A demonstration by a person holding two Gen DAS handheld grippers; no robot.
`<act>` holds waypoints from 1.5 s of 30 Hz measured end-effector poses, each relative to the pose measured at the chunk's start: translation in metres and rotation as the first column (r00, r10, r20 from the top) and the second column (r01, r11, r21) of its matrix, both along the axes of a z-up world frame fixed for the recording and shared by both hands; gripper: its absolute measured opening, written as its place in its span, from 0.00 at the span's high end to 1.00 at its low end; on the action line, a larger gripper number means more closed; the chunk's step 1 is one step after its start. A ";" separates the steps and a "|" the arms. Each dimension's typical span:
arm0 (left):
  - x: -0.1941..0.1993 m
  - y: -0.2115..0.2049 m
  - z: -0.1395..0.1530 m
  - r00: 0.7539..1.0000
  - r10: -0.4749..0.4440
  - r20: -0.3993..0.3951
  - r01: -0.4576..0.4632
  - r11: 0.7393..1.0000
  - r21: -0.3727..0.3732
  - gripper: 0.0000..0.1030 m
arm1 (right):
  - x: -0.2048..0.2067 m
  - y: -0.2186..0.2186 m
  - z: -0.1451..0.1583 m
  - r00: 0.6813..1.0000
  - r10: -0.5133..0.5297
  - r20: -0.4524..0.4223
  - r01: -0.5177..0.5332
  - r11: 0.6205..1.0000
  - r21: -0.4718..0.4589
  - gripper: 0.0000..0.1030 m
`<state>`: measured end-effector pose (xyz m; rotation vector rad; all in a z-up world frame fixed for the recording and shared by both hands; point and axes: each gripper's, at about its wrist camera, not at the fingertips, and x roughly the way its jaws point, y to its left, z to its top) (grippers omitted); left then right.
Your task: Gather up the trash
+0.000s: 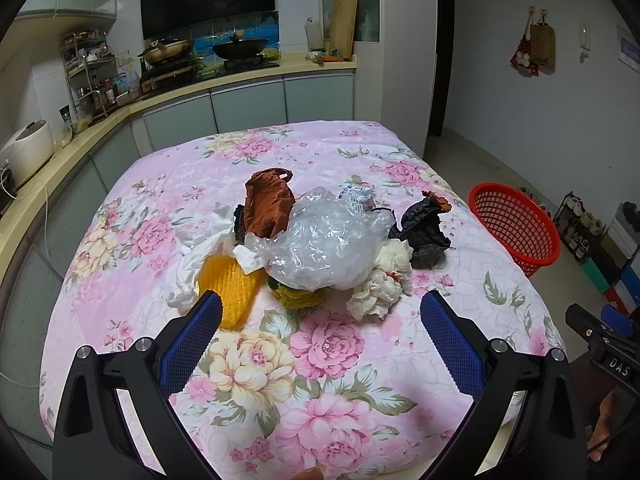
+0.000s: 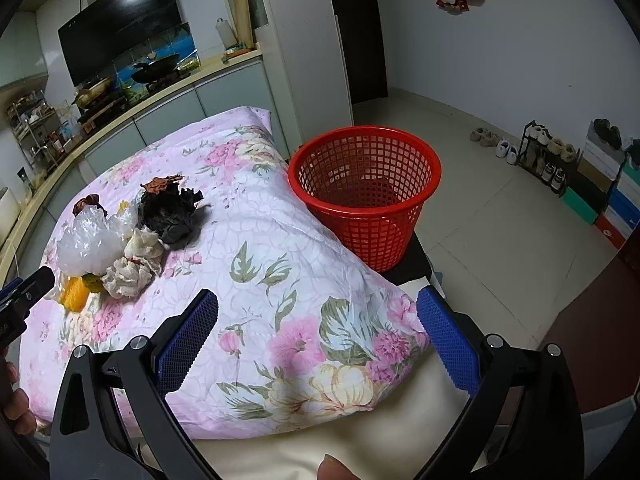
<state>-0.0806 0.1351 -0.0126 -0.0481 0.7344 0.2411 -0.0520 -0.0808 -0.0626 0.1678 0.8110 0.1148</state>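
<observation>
left tool (image 1: 320, 320) wide open, nothing between the blue pads, hanging over the near part of the counter (image 1: 152, 184) w/ its pink flowered cloth (image 1: 320, 360). right tool (image 2: 318, 320) also spread wide, empty, over the near right corner of the cloth. trash pile sits mid-counter, just beyond the left tool: clear plastic bag (image 1: 324, 240) on top in the middle, brown bag (image 1: 266, 204) behind it on the far left side, white plastic bag (image 1: 196, 256) to the left, orange foam net (image 1: 228, 288) near left, almost at the left tool's left pad. green-yellow knit thing (image 1: 298, 298) tucked under the clear bag. crumpled cream tissue wads (image 1: 384, 280) on the near right of the pile, black bag (image 1: 424, 228) right of that w/ an orange-brown scrap (image 1: 438, 200) on top. red mesh basket (image 2: 364, 192) stands off the counter's right edge on a dark surface, upright, mouth open, looks empty inside from the right wrist view. pile & basket well apart. a bit of a fingertip (image 2: 334, 468) shows at the bottom of the right view. kitchen worktop w/ pans (image 1: 240, 48) along the far wall, shoes on a rack (image 2: 548, 152) far right.
</observation>
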 end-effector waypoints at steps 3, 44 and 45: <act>0.000 0.000 0.000 1.000 -0.001 0.001 0.001 1.000 0.004 0.07 | 0.000 0.001 0.000 1.000 0.003 0.002 -0.003 1.000 -0.001 0.07; 0.003 -0.001 -0.007 1.000 0.016 -0.023 -0.016 1.000 0.003 0.07 | -0.001 0.015 -0.014 0.999 0.039 -0.033 -0.039 0.999 -0.012 0.07; 0.003 -0.001 -0.008 1.000 0.016 -0.024 -0.016 1.000 0.001 0.07 | -0.001 0.015 -0.014 0.999 0.040 -0.035 -0.040 0.999 -0.012 0.07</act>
